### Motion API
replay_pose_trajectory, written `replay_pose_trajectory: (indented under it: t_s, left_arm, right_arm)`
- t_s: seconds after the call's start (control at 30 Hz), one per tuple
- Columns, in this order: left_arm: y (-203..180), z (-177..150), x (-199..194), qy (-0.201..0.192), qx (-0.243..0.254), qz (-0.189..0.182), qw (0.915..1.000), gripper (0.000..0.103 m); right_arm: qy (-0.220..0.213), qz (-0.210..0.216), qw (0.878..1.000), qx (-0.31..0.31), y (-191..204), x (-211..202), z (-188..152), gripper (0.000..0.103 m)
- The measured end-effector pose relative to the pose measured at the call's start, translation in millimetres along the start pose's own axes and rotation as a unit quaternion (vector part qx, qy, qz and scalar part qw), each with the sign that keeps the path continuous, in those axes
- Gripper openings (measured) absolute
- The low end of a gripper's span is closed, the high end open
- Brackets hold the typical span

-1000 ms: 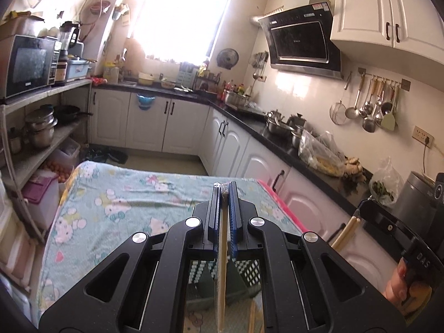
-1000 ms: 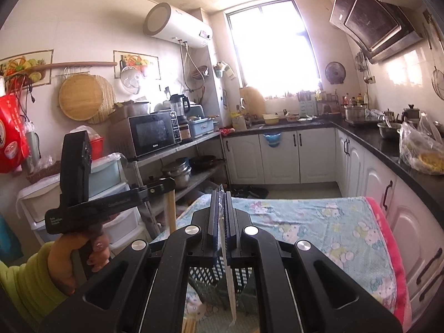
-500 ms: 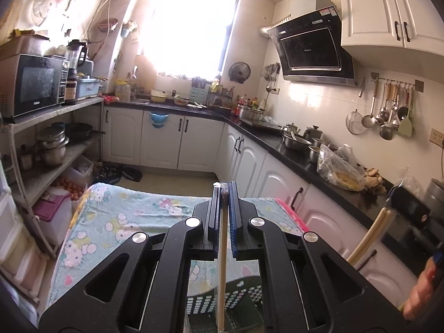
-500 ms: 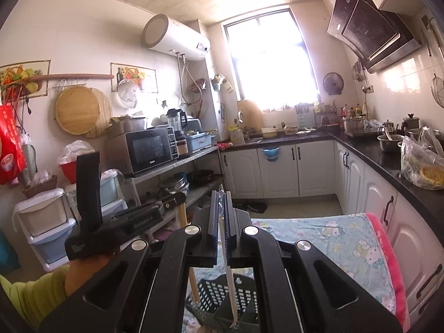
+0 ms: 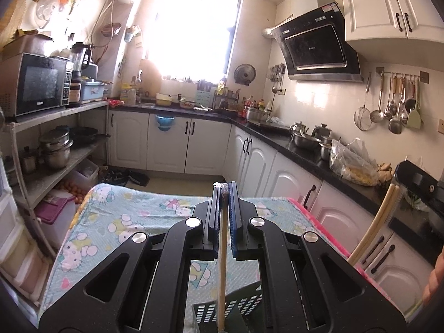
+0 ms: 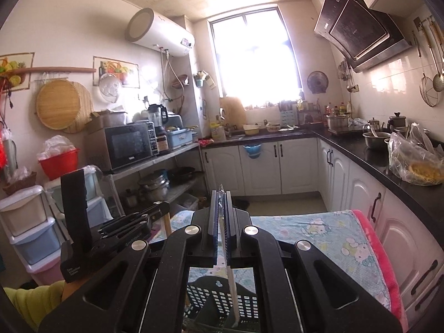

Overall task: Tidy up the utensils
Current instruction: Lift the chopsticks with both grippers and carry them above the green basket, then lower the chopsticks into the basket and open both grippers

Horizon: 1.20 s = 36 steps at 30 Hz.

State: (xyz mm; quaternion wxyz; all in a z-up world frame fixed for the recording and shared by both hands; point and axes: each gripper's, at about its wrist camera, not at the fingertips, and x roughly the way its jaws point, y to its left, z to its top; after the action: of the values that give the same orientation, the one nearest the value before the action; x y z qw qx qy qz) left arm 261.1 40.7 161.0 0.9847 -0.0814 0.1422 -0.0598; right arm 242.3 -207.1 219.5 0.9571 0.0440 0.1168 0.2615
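The left black two-finger gripper (image 5: 224, 191) is clenched on a slim wooden chopstick (image 5: 221, 272) that hangs down from its pads to the bottom centre of the left wrist frame, its tip over the dark slotted plastic basket (image 5: 244, 309). The right black two-finger gripper (image 6: 220, 197) is likewise clamped tight, on a thin pale stick-like utensil (image 6: 231, 285) whose end dips toward the same basket at the bottom centre of the right wrist frame. The basket sits on a table covered in a light blue cartoon-cat cloth (image 5: 133, 211).

Only the left wrist view shows the right gripper from outside, at the right edge, with its pale utensil appearing as a pair of cream sticks slanting down. It also shows the rail of ladles and strainers (image 5: 394, 105) at upper right. Only the right wrist view shows the white cylindrical water heater (image 6: 158, 32) at upper left, the round woven board (image 6: 59, 105), and a yellow-green sleeve (image 6: 30, 299) at lower left.

White lettering on the left gripper's body in the right wrist view is too small to read, as is the microwave's (image 6: 127, 145) badge.
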Motion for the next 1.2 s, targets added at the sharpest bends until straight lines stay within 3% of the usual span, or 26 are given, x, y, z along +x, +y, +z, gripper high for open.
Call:
replay_pose_trajectory:
  t_s: [0.53, 0.87, 1.2]
  left_arm:
    - [18.9, -44.4, 15.3, 0.031, -0.005, -0.030, 0.9990, 0.003]
    - [29.2, -64.4, 20.2, 0.083, -0.024, -0.034, 0.9957, 0.003]
    - [41.4, -76.6, 15.8, 0.097, -0.051, -0.024, 0.9937, 0.003]
  right_arm:
    - [0.036, -0.033, 0.998, 0.033, -16.1, 30.0, -39.0, 0.004]
    - [0.048, -0.030, 0.996, 0.075, -27.6, 28.8, -53.1, 0.004]
    - [0.064, -0.036, 0.992, 0.103, -43.6, 22.4, -71.9, 0.005]
